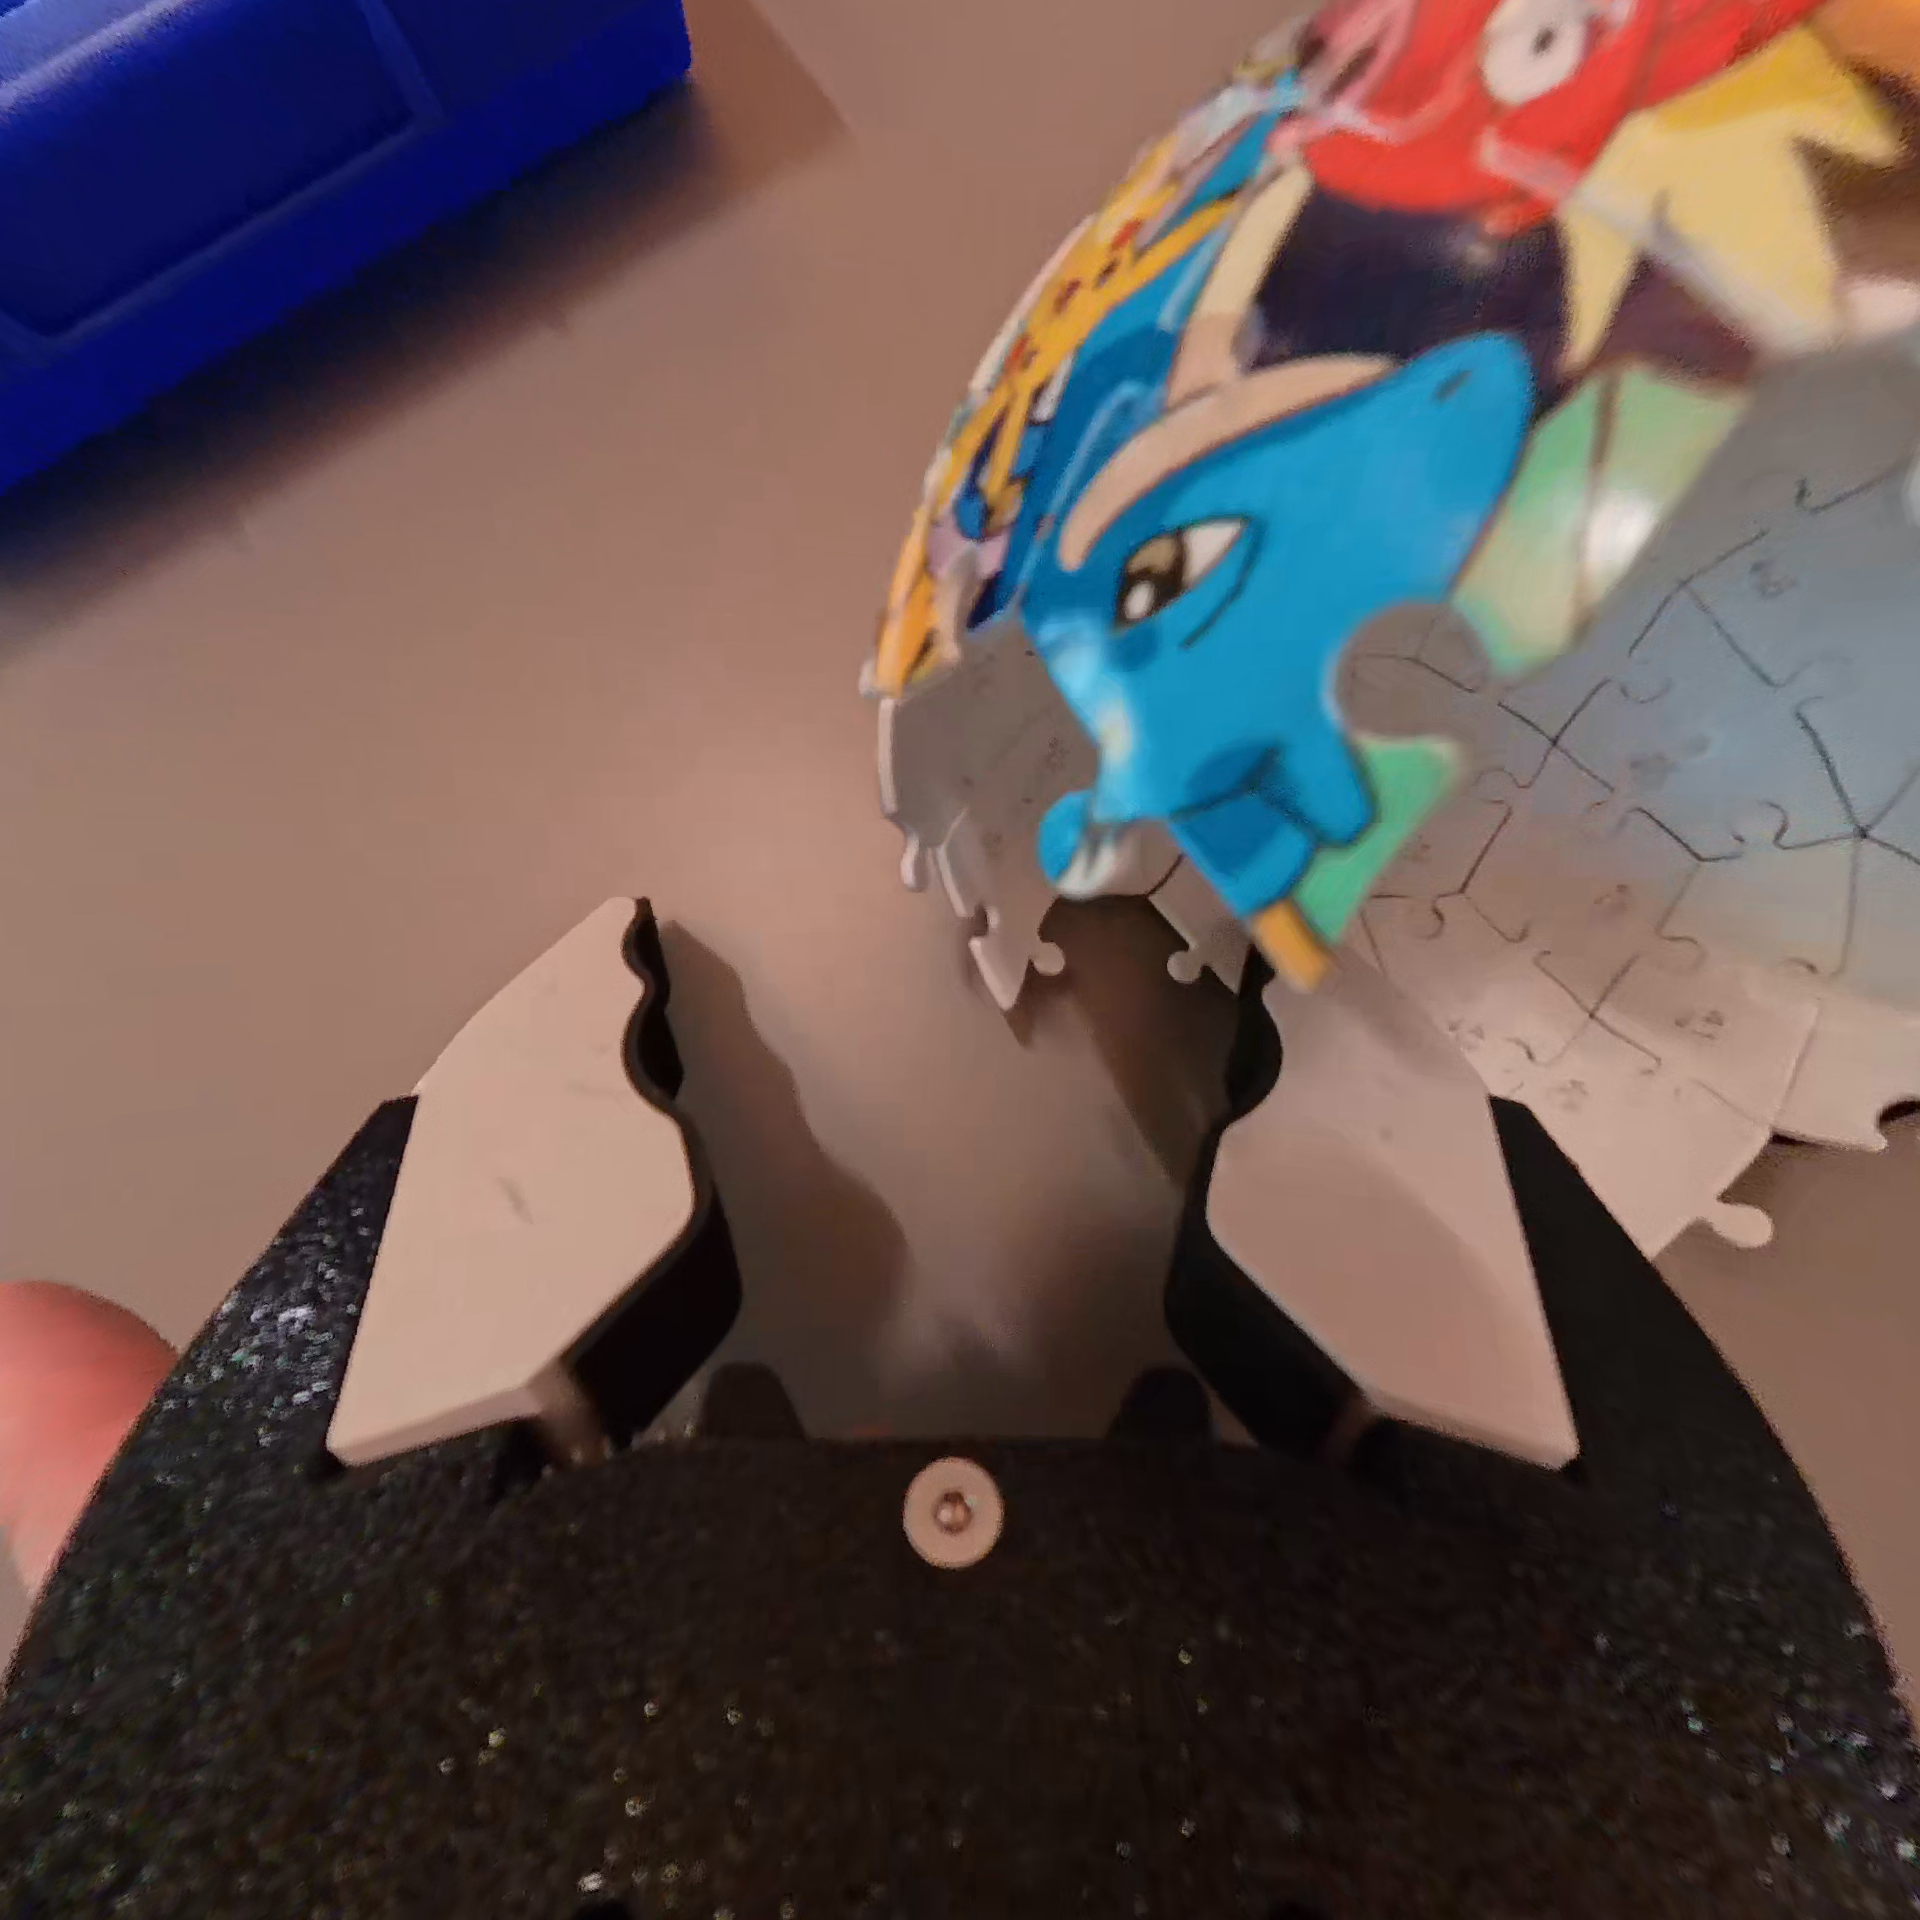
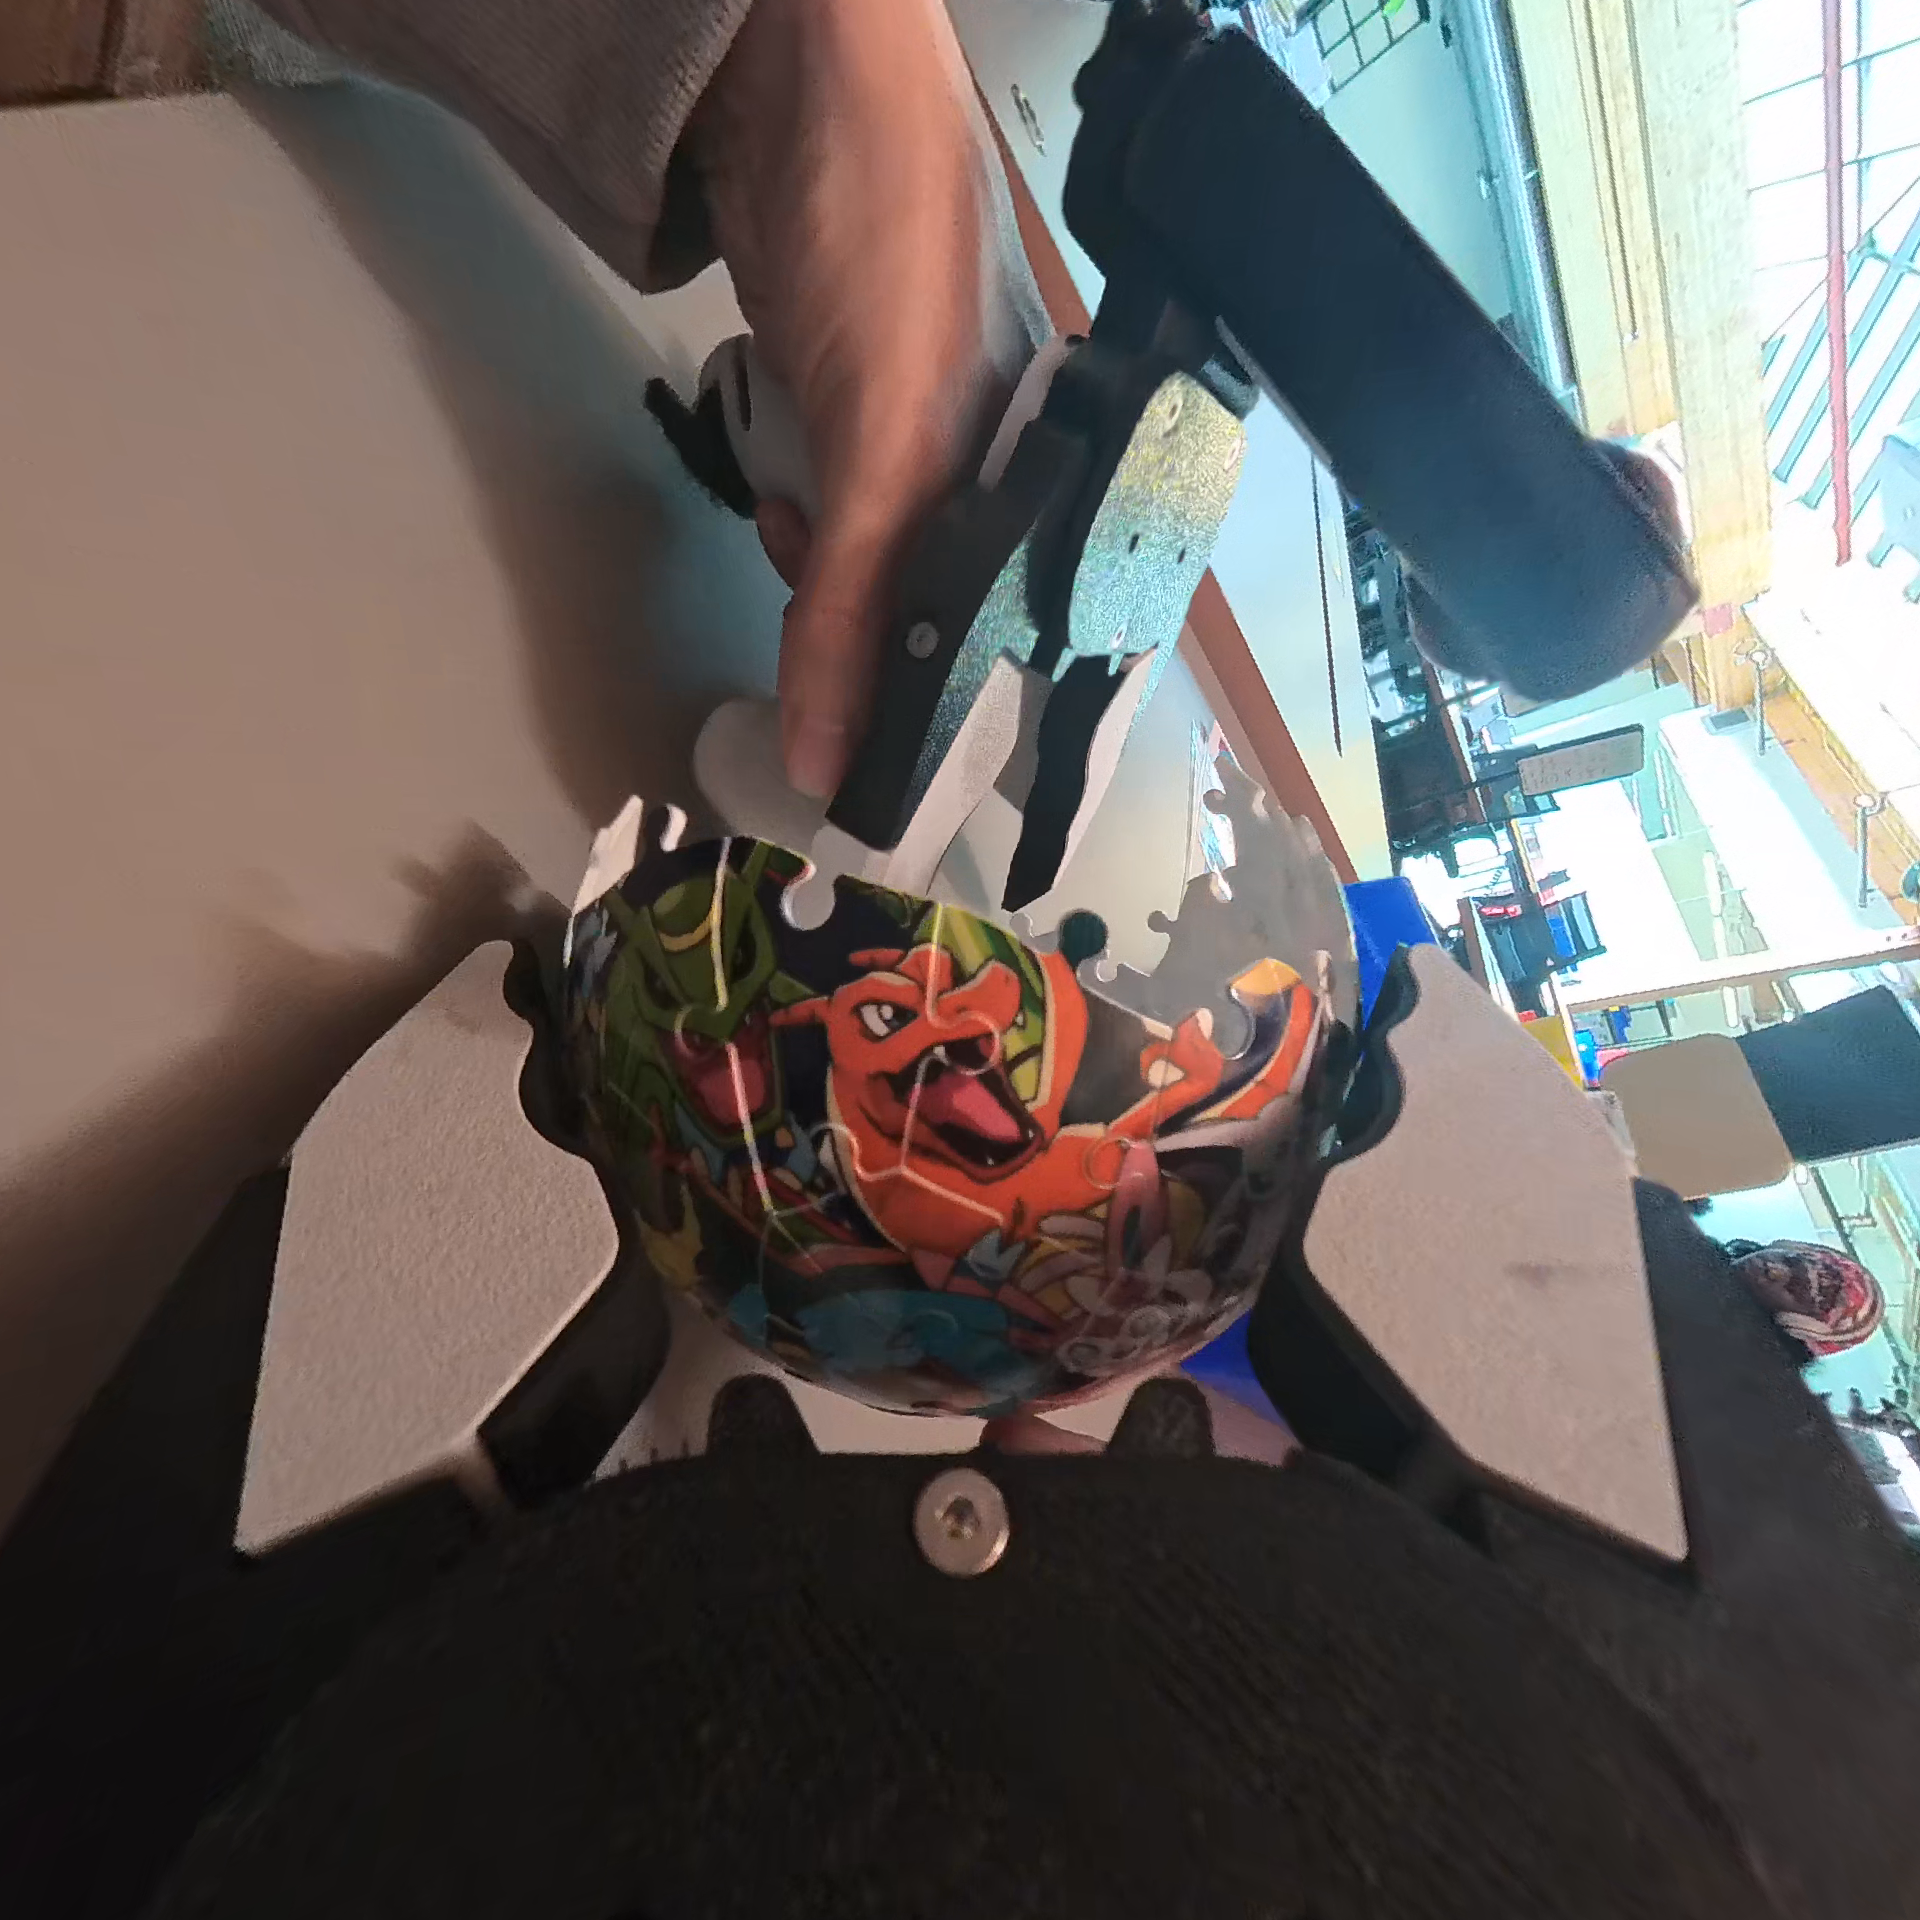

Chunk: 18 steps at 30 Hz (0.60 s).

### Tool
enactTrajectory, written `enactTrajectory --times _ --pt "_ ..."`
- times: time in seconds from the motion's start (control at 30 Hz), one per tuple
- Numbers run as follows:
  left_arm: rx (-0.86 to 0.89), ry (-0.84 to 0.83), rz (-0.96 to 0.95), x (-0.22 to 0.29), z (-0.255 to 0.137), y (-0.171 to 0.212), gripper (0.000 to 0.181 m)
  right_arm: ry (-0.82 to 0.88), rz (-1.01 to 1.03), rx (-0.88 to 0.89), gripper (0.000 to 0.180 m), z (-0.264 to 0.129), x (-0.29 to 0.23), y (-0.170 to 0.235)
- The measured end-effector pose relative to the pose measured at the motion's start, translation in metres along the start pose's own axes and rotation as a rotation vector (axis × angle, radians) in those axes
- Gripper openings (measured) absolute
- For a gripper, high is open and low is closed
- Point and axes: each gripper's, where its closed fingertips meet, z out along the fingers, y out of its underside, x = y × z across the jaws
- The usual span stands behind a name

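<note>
No writing can be read anywhere; the puzzle ball bears only cartoon pictures, and its grey inner faces carry marks too blurred to make out.

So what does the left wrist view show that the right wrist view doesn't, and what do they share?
Only the left wrist view shows the blue bin on the brown table, the shell's grey inner side, and the left gripper from behind, jaws open, its right fingertip at the shell's jagged rim.

Only the right wrist view shows the right gripper shut on the shell, the hand holding the left gripper, and the room behind.

Both show the puzzle shell and the left gripper at its open edge.
</note>
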Motion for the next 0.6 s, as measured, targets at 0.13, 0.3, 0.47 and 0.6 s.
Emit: enactTrajectory --times 0.13,0.3,0.47,0.6 --pt "0.029 -0.014 0.012 0.002 0.0 -0.003 0.103 -0.006 -0.037 -0.014 0.144 0.0 -0.002 -0.001" --pt "0.067 -0.046 0.012 -0.004 -0.004 -0.009 0.101 -0.01 -0.04 -0.025 0.143 0.001 -0.002 -0.001" --pt "0.078 -0.044 0.015 -0.004 0.0 -0.014 0.1 -0.015 -0.051 -0.033 0.143 0.001 -0.003 -0.001" --pt "0.051 -0.054 0.041 -0.003 0.005 -0.011 0.099 -0.018 -0.038 -0.034 0.142 0.001 -0.002 -0.001"
